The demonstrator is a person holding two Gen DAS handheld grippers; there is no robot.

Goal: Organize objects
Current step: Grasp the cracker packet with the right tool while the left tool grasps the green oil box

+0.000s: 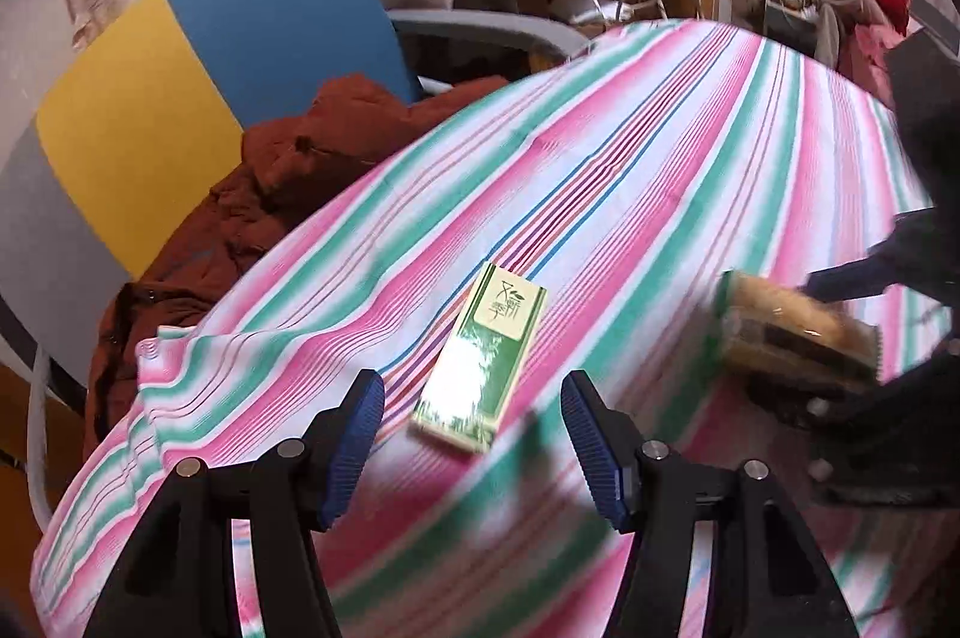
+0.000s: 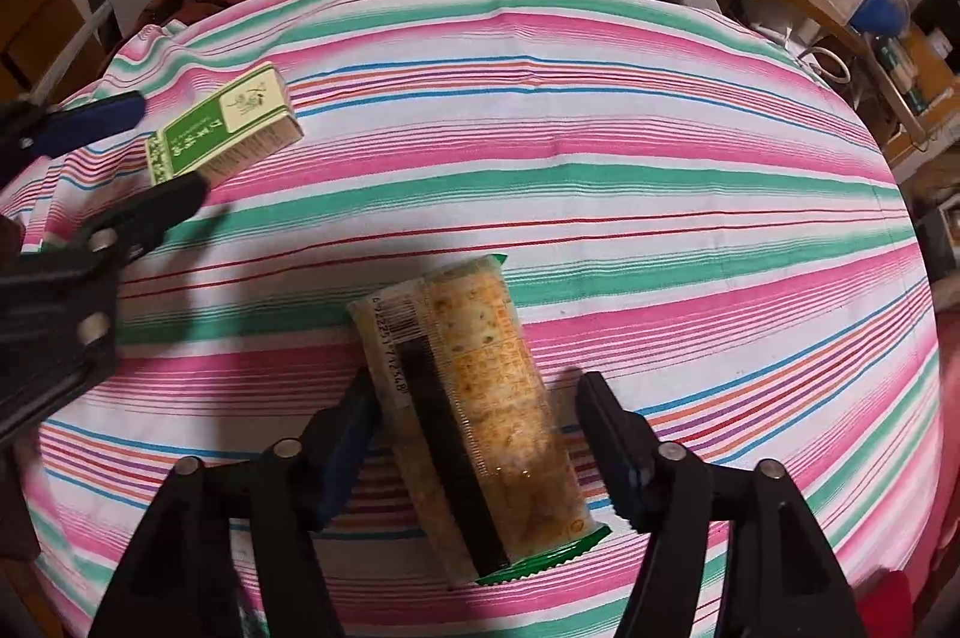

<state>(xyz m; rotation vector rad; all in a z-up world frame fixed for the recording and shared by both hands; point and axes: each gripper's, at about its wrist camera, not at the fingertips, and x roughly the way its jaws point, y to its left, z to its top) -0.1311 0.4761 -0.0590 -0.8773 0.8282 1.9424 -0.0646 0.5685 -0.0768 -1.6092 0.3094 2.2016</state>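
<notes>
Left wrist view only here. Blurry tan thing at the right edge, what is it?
Observer: A clear-wrapped cracker packet with green crimped ends, barcode up, flat on the striped tablecloth.
Operator: Right claw on it?
Observer: No. The right claw is open and straddles the packet.
Operator: Anything new on my green box?
Observer: The green box has a cream side face; the open left claw flanks its near end.

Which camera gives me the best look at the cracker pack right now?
The right wrist view: the cracker pack lies whole and fairly sharp on the striped cloth, between the open right gripper fingers, barcode up. The left wrist view shows it only blurred at the right edge, partly hidden.
</notes>
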